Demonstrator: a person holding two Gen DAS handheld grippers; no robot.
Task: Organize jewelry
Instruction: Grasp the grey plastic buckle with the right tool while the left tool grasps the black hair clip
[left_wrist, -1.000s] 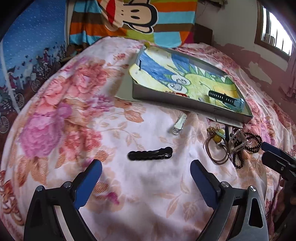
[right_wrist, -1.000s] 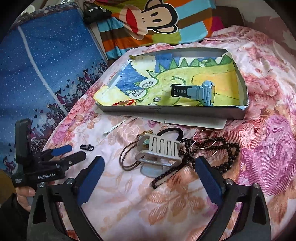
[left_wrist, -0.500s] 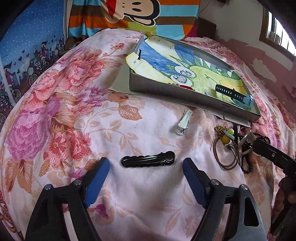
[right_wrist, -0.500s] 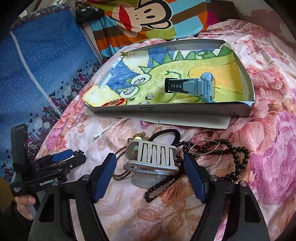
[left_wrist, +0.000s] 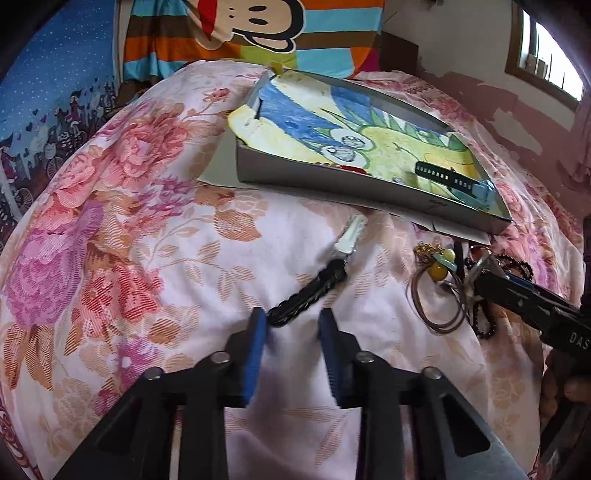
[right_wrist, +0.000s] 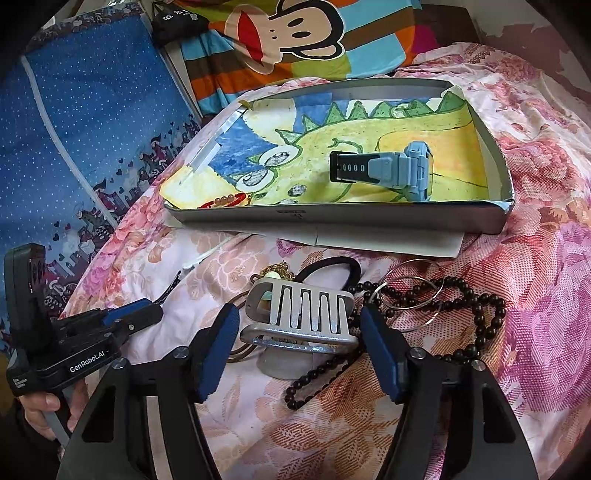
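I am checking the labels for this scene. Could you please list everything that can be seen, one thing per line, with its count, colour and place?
tray: one, grey, drawing-lined, far on the bedspread
watch: one, blue-grey, in the tray
bead bracelet: one, red, tray's near-left corner
black hair clip: one, black, its near end between the left fingers
white hair clip: one, white, beyond the black clip
claw clip: one, silver, between the right fingers
bead string: one, dark, right of the claw clip
rings: two, silver, on the beads
left gripper: one, blue pads, closing
right gripper: one, blue pads, closing
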